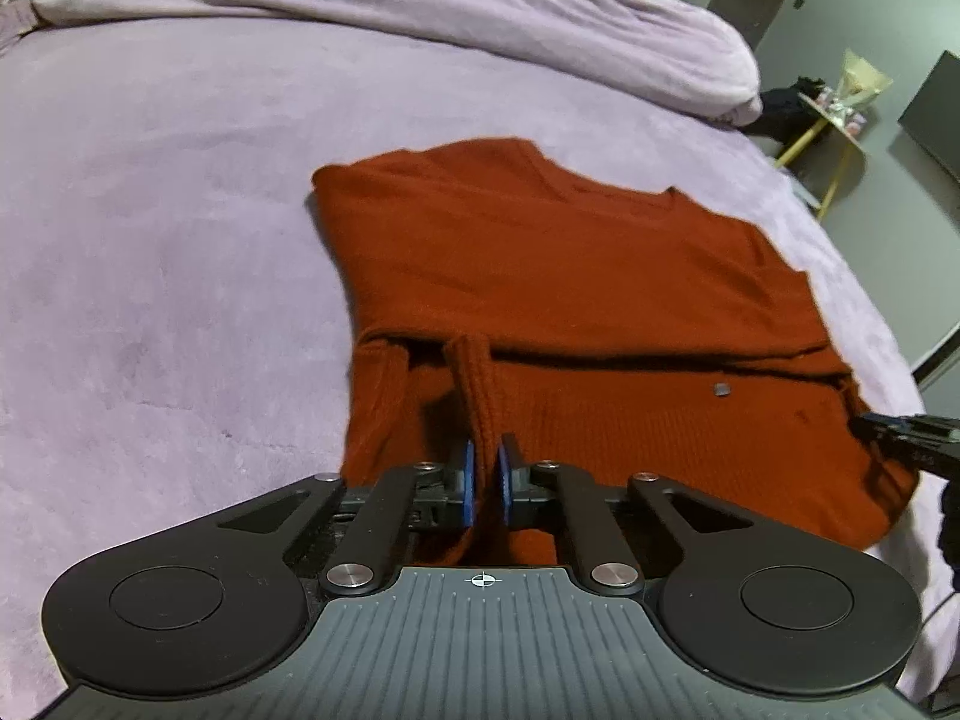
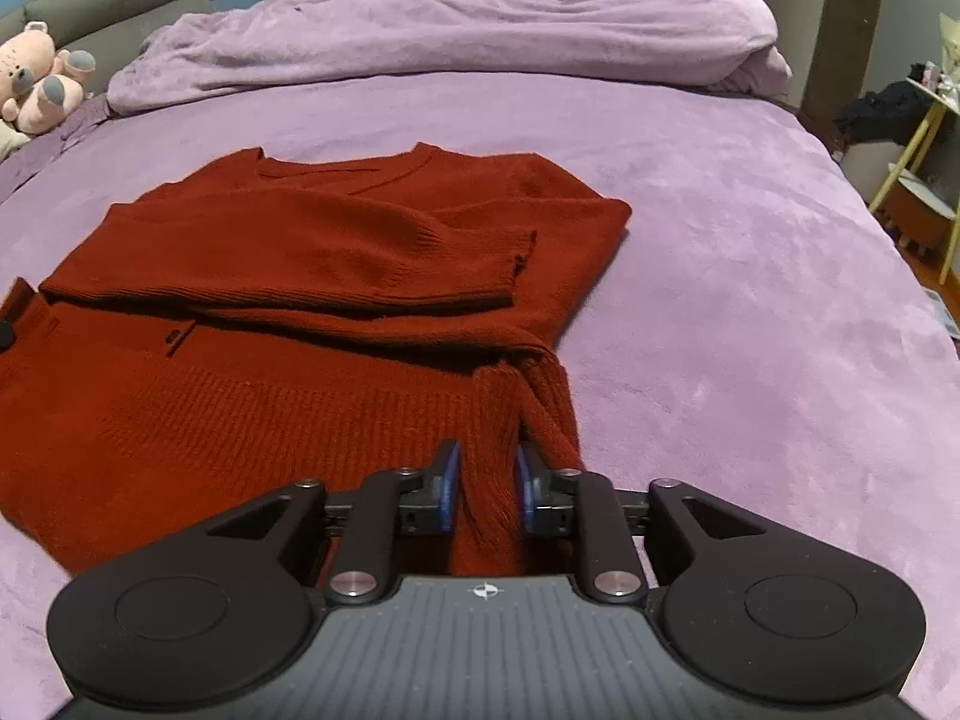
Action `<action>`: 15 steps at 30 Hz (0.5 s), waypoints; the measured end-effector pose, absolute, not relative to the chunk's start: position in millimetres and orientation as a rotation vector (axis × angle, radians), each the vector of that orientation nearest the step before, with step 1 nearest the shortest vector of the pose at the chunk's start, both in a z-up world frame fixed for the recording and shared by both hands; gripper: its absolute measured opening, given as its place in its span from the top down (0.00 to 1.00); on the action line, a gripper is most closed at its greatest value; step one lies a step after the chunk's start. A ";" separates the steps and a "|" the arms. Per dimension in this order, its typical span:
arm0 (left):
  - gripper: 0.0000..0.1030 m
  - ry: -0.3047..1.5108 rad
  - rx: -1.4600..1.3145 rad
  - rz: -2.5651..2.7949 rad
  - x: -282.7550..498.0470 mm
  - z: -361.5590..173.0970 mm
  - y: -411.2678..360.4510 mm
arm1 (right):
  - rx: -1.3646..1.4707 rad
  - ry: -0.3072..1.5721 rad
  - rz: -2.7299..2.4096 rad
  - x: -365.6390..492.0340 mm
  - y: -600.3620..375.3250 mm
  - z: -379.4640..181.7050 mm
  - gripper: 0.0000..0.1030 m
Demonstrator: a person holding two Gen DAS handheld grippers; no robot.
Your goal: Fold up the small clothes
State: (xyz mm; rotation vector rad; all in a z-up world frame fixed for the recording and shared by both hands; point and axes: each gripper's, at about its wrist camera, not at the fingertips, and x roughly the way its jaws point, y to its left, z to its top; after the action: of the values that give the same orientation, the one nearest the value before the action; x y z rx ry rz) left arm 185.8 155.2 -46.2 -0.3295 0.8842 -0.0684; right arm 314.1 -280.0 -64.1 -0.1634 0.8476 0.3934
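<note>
A rust-red knit sweater (image 1: pixel 570 264) lies flat on the purple bed (image 1: pixel 150 240), neckline away from me. In the right wrist view both sleeves are folded across the sweater's (image 2: pixel 288 252) chest. My left gripper (image 1: pixel 485 456) is shut on a raised ridge of the ribbed hem near the sweater's left corner. At the right corner, my right gripper (image 2: pixel 487 462) has a thick bunch of hem between its blue pads (image 2: pixel 449 489), which touch it on both sides. The right gripper's black tip (image 1: pixel 900 438) also shows at the far right of the left wrist view.
A rumpled purple duvet (image 2: pixel 480 30) is heaped along the far side of the bed (image 2: pixel 750 300). A pink plush toy (image 2: pixel 36 78) sits at the far left by the headboard. A yellow-legged side table (image 2: pixel 924 138) stands off the bed's right edge.
</note>
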 end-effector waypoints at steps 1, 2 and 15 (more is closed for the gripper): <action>0.91 0.880 -0.328 -0.074 185.0 -44.6 154.6 | -0.147 0.850 0.395 313.7 -283.1 -64.4 0.79; 0.91 0.878 -0.325 -0.082 183.7 -43.3 153.5 | -0.133 0.855 0.392 313.8 -285.5 -65.1 0.77; 0.76 0.901 -0.278 -0.144 194.7 -55.0 134.0 | -0.043 0.871 0.426 319.4 -282.5 -71.8 0.90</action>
State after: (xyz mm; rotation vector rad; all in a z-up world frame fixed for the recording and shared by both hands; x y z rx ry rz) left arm 194.7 134.0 -55.0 -0.2785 0.9014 -0.1435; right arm 319.4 -282.5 -71.8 -0.0432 0.8707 0.4255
